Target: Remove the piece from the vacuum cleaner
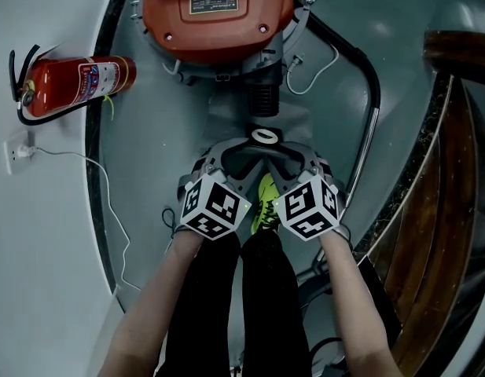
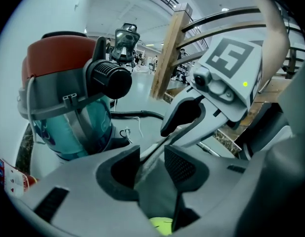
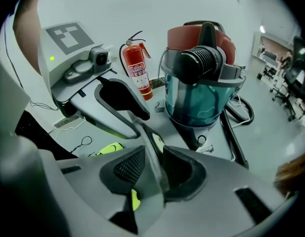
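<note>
Here, left gripper (image 2: 151, 159) wide around a grey piece (image 2: 152, 189), right gripper (image 3: 153, 164) narrow, pinching it, red vacuum cleaner (image 1: 218, 10) at upper centre.

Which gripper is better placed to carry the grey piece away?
Right, probably. On the right gripper the jaws look closed on the grey piece; on the left gripper they stand apart around it. Both face the vacuum cleaner.
</note>
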A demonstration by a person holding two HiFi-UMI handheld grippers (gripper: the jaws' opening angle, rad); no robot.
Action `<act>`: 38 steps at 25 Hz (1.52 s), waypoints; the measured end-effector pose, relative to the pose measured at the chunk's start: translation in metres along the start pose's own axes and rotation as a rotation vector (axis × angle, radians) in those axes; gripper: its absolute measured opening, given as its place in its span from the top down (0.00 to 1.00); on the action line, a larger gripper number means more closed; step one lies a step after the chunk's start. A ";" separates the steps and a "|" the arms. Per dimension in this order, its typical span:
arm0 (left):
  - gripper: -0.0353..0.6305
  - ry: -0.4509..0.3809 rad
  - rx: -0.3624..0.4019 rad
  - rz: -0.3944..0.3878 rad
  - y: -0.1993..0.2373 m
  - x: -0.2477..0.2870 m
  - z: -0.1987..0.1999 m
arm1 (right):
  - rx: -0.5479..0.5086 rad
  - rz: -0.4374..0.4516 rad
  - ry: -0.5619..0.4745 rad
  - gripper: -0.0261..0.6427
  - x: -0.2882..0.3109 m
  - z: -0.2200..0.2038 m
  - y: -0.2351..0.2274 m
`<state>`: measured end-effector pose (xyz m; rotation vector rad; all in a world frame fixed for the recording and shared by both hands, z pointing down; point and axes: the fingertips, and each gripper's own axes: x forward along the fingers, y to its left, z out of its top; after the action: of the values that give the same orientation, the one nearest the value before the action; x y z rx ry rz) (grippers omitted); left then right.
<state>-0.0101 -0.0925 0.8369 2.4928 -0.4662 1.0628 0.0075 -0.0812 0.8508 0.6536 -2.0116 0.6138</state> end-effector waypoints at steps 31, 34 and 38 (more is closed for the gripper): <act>0.92 -0.034 -0.099 0.128 0.002 -0.112 0.082 | 0.412 0.067 -0.103 0.92 -0.127 0.054 -0.003; 0.92 -0.030 -0.116 0.117 -0.007 -0.121 0.086 | 0.414 0.063 -0.102 0.92 -0.142 0.063 0.002; 0.92 -0.019 -0.135 0.117 -0.021 -0.141 0.098 | 0.420 0.067 -0.107 0.92 -0.171 0.075 0.010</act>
<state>-0.0333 -0.1000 0.6658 2.3835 -0.6738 1.0155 0.0322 -0.0866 0.6660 0.8839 -2.0248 1.0788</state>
